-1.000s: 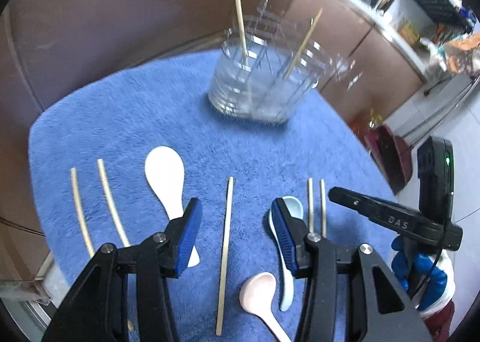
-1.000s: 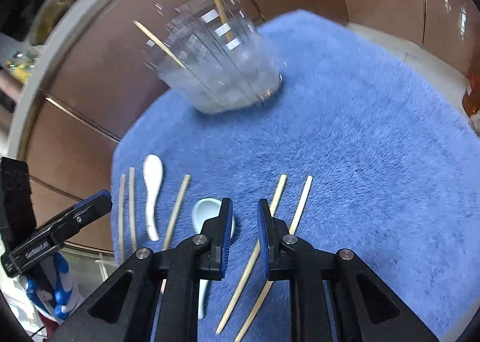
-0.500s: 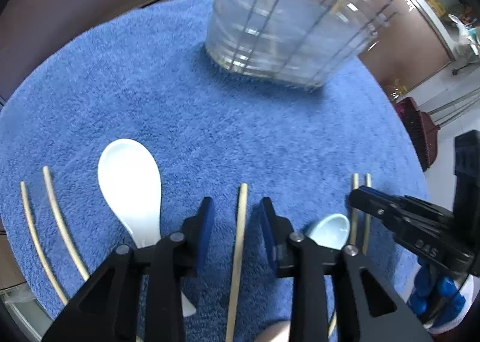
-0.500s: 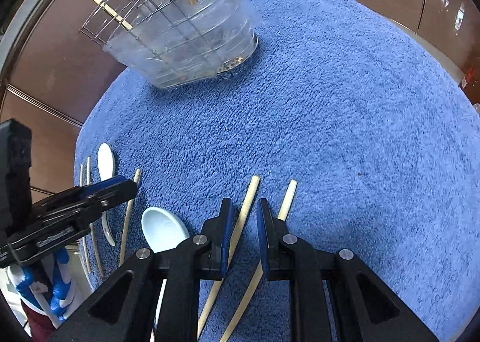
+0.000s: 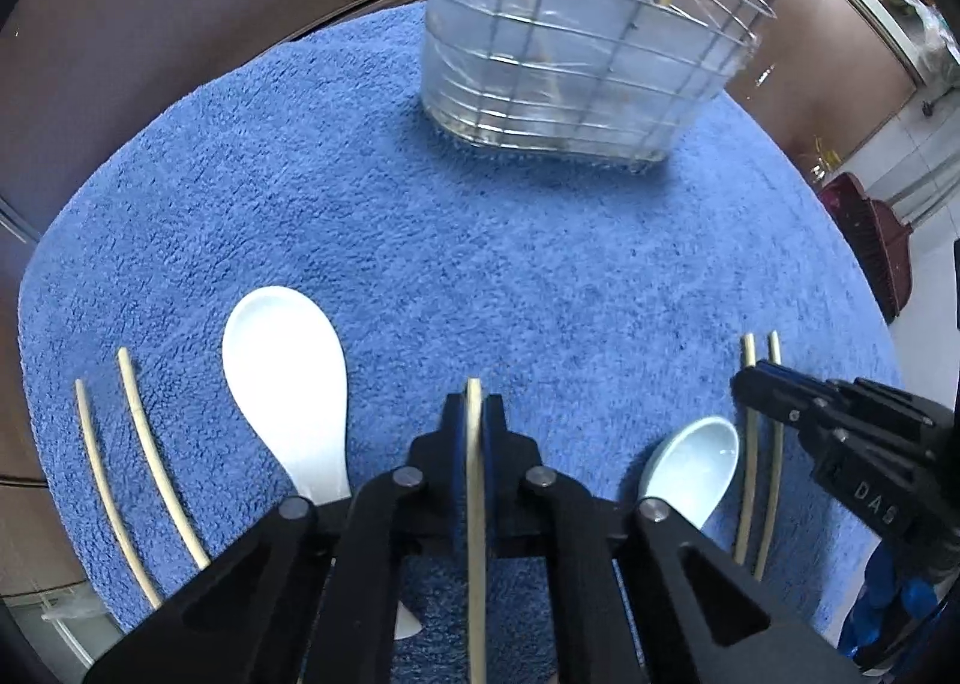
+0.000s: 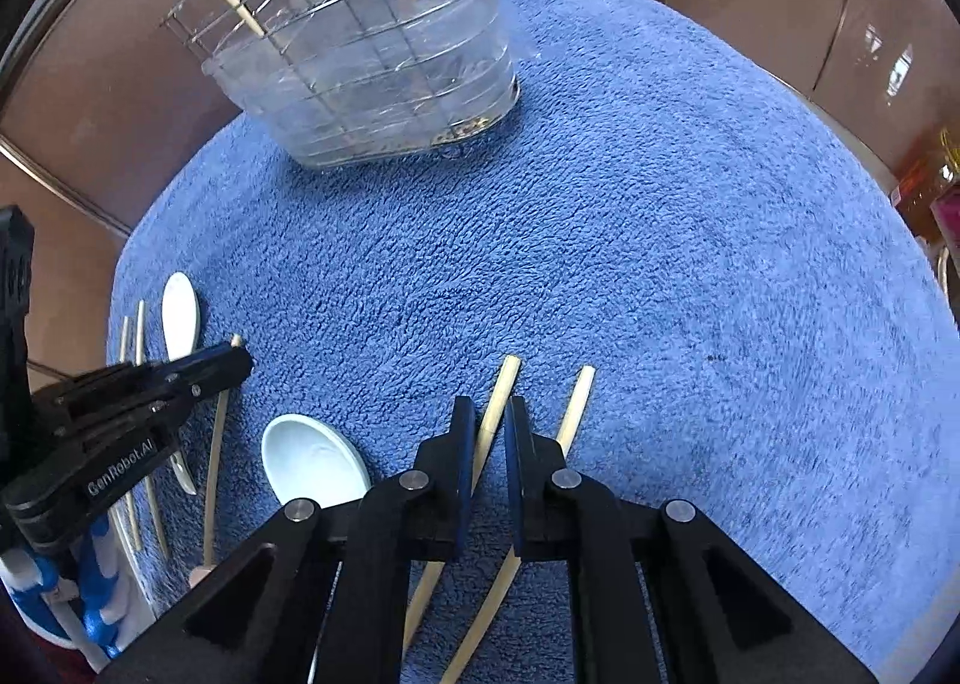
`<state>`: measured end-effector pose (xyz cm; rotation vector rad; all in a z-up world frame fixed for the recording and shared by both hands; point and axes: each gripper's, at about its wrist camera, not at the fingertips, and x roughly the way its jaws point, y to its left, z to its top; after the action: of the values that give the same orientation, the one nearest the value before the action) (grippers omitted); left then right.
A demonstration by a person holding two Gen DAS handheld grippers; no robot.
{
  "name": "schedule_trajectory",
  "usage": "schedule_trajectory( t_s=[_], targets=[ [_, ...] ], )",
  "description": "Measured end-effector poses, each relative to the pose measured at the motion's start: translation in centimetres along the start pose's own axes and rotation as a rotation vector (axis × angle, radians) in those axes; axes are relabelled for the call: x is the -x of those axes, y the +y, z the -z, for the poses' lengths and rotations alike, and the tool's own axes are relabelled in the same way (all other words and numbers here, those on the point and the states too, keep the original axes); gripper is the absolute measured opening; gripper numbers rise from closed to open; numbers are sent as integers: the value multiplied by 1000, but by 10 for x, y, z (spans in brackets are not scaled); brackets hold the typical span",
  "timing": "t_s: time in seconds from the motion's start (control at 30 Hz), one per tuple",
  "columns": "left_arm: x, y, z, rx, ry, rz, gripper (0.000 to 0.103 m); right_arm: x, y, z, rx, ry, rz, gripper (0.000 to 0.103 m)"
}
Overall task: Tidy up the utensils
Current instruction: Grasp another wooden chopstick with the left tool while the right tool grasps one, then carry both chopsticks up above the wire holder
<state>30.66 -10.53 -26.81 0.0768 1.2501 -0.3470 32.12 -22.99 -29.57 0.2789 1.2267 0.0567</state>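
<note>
While clamped between left gripper (image 5: 474, 414) pads, single chopstick (image 5: 475, 480) running lengthwise along the fingers, tip aimed at wire basket (image 5: 576, 54) straight ahead. Right gripper (image 6: 485, 432) narrowly parted, straddling another chopstick (image 6: 498, 402), farther from basket.

Left tool (image 5: 474, 414): black angular plastic linkage arms, silver round pivot screws, blue pads on the inner finger faces. White "GenRobot.AI" lettering along its side in the right wrist view. Right tool (image 6: 483, 432): same black build, silver screws, blue pads; white "DAS" lettering. Blue-and-white glove (image 6: 90, 588) below.
</note>
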Motion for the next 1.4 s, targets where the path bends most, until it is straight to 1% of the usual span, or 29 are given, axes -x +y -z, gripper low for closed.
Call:
schedule_trajectory(
  t_s=[0.07, 0.17, 0.37, 0.4, 0.47, 0.57, 0.6, 0.63, 0.7, 0.77, 0.8, 0.93, 0.97, 1.03, 1.1, 1.23, 1.3, 1.4],
  targets=[
    [9, -2, 9, -9, -21, 2, 5, 3, 6, 4, -15, -17, -24, 8],
    [30, -1, 18, -11, -86, 29, 5, 15, 11, 11, -17, -53, -50, 8],
    [90, 4, 36, 9, -247, 67, 5, 67, 24, 32, 16, -189, -132, 6],
    [102, 4, 39, 12, -282, 73, 5, 79, 27, 39, 29, -223, -150, 6],
    [125, 4, 45, 16, -355, 62, 5, 101, 29, 48, 53, -273, -158, 6],
    [158, 2, 42, 22, -461, 67, 5, 135, 31, 60, 88, -354, -169, 6],
    [175, 0, 43, 20, -516, 64, 5, 148, 32, 62, 100, -387, -174, 6],
    [187, 0, 42, 20, -557, 63, 5, 165, 17, 63, 109, -415, -178, 5],
    [212, -1, 39, 24, -640, 64, 5, 188, 17, 62, 126, -479, -190, 5],
    [235, -2, 34, 35, -721, 82, 5, 215, 20, 57, 141, -558, -212, 6],
    [245, -3, 29, 42, -760, 83, 5, 230, 22, 54, 156, -604, -225, 6],
    [271, -3, 1, 78, -879, 115, 5, 270, 36, 41, 202, -759, -236, 6],
    [274, -4, -6, 84, -901, 118, 5, 279, 38, 34, 212, -802, -232, 6],
    [281, -8, -25, 100, -972, 123, 5, 294, 46, 21, 236, -882, -225, 6],
    [285, -9, -41, 115, -1026, 124, 5, 300, 50, -1, 250, -948, -217, 6],
    [275, -16, -82, 150, -1114, 107, 5, 303, 52, -38, 262, -1032, -192, 6],
    [263, -16, -101, 171, -1138, 95, 5, 294, 49, -59, 266, -1047, -179, 5],
    [243, -17, -128, 203, -1150, 87, 5, 273, 47, -84, 267, -1052, -147, 5]
  ],
)
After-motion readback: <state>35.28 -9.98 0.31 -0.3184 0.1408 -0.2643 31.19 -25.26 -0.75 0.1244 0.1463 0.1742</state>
